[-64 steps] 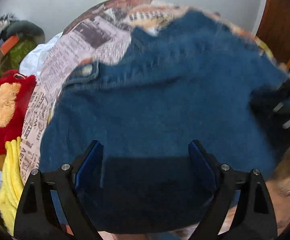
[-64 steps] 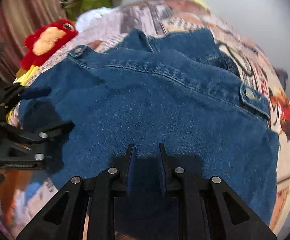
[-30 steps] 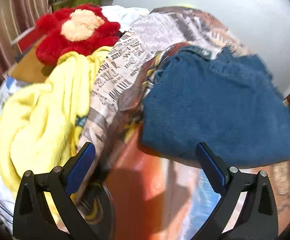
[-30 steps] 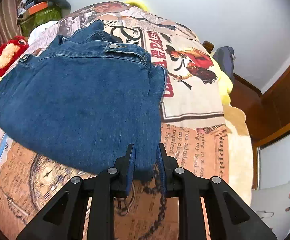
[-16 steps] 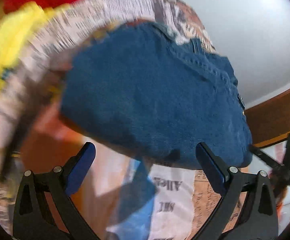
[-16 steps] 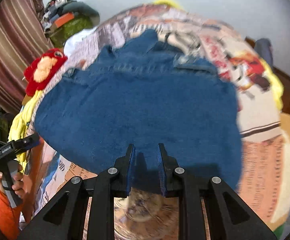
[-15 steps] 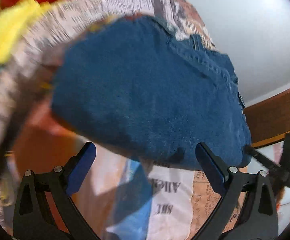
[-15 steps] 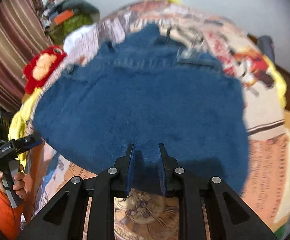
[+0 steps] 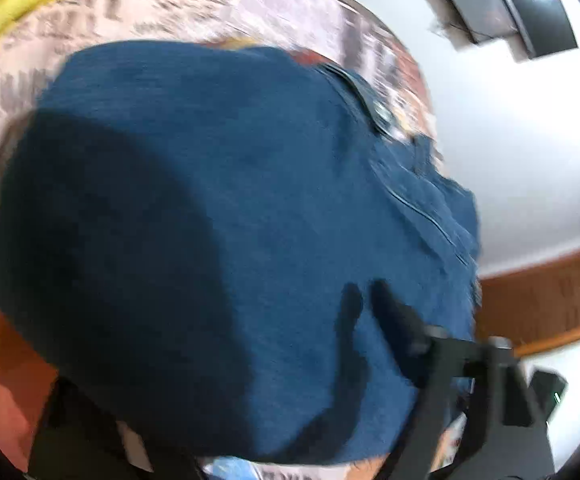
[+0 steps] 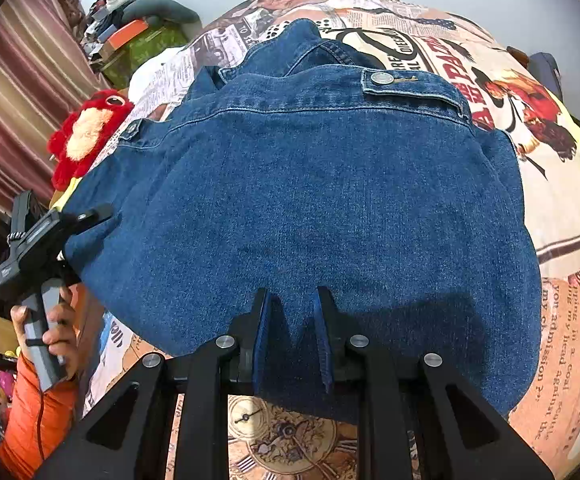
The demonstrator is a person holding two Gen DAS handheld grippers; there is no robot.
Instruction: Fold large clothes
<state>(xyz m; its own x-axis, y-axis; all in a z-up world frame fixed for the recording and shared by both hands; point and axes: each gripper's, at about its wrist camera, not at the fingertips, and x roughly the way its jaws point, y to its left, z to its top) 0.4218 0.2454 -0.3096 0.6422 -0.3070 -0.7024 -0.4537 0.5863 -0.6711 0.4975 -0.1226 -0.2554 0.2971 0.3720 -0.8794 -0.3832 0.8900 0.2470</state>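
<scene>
Denim jacket (image 10: pixel 322 216), coarse and rounded, lies folded on my bed's newsprint-patterned cover (image 10: pixel 562 248); my right tool (image 10: pixel 292 344) clenches its near hem, my left tool (image 10: pixel 89 220), jaws just closing, meets its side edge; grip unclear.

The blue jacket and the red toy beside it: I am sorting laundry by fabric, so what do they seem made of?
The blue jacket looks like denim: a matte woven twill, pale contrast stitching along the seams, a metal button on the tab. The red toy seems to be plush, probably synthetic pile, with a shaggy fuzzy surface and a paler fluffy patch.
</scene>
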